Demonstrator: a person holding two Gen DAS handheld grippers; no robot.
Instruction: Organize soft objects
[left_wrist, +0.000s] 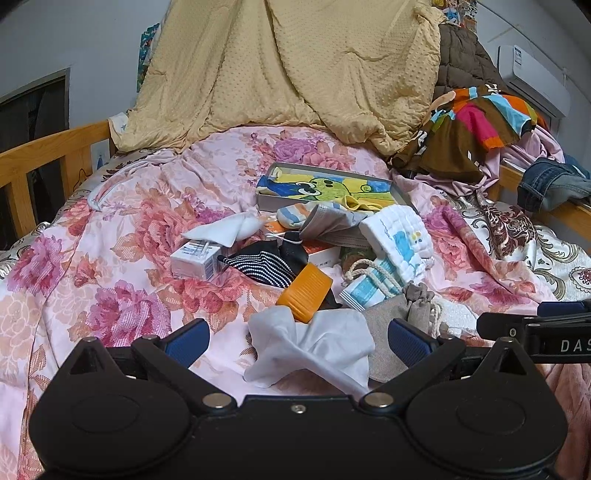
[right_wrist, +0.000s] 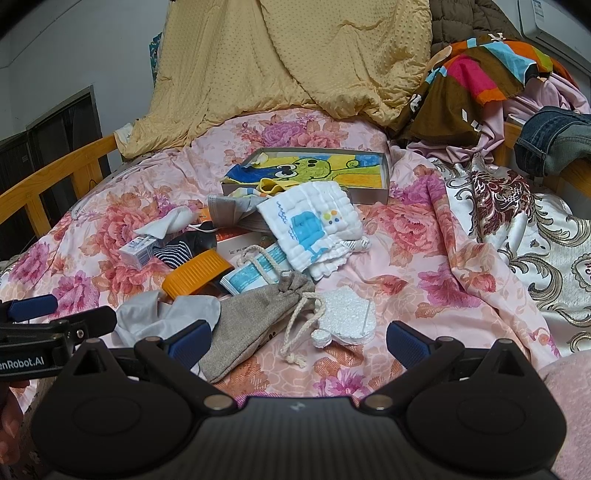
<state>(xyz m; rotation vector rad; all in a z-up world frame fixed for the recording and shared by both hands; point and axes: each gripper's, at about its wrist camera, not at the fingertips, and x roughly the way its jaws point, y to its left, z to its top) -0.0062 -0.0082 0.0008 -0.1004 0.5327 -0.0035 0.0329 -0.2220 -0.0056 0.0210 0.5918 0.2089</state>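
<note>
A pile of small items lies on the floral bed cover. A grey tray (left_wrist: 400, 192) (right_wrist: 385, 173) holds a yellow-blue cartoon cloth (left_wrist: 325, 186) (right_wrist: 295, 171). My left gripper (left_wrist: 297, 341) is open, its fingers either side of a crumpled pale grey cloth (left_wrist: 314, 347) (right_wrist: 162, 314). My right gripper (right_wrist: 297, 341) is open and empty, over a burlap drawstring pouch (right_wrist: 251, 325) (left_wrist: 391, 325) and a white foam piece (right_wrist: 347, 317). A white quilted cloth with a blue print (left_wrist: 400, 240) (right_wrist: 314, 225), a striped sock (left_wrist: 262, 264) (right_wrist: 173, 254) and a grey mask (left_wrist: 328, 221) lie in the pile.
An orange lid (left_wrist: 308, 291) (right_wrist: 197, 273), a small white carton (left_wrist: 194, 258) (right_wrist: 138, 249) and a blue-striped packet (right_wrist: 251, 273) sit among the cloths. A tan blanket (left_wrist: 295, 66) hangs behind. Clothes are heaped at right (left_wrist: 476, 125). Wooden rails (left_wrist: 48, 155) border the bed.
</note>
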